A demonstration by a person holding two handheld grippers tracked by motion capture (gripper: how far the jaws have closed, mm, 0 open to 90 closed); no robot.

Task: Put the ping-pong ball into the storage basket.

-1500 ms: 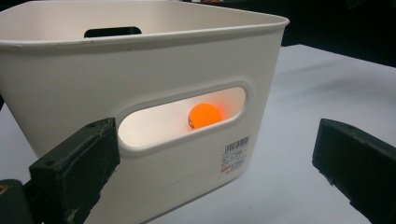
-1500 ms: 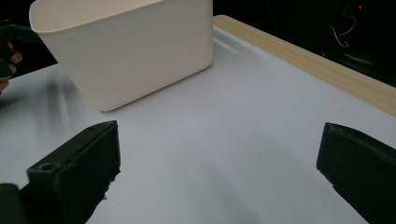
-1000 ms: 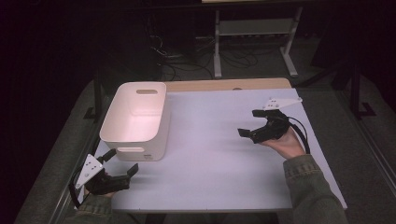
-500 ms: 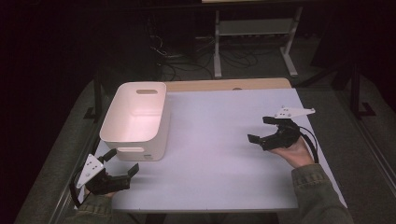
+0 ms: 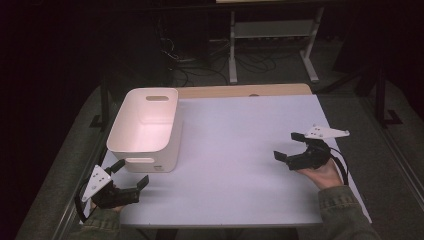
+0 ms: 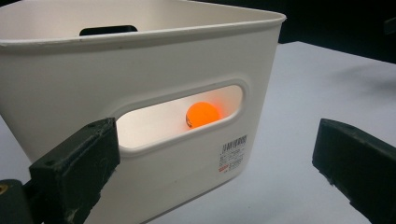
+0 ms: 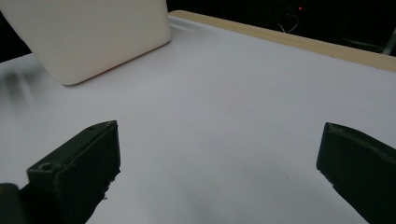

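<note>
A white plastic bin point(image 5: 145, 125) stands on the left half of the table. Through its handle slot, the left gripper view shows an orange ball point(image 6: 202, 114) lying inside the bin point(image 6: 140, 60). My left gripper point(image 5: 131, 174) is open at the table's front left corner, just in front of the bin, its jaws wide apart and empty. My right gripper point(image 5: 289, 146) is open near the right edge, held over bare tabletop with nothing between its jaws. From the right gripper view the bin point(image 7: 93, 32) stands far off at upper left.
The table top point(image 5: 240, 145) is white with a wooden strip point(image 5: 245, 91) along its far edge. Beyond it, in the dark, stand a metal shelf frame point(image 5: 270, 35) and cables on the floor.
My right gripper has drawn back toward the front right of the table, staying open. The left gripper and the bin have not moved.
</note>
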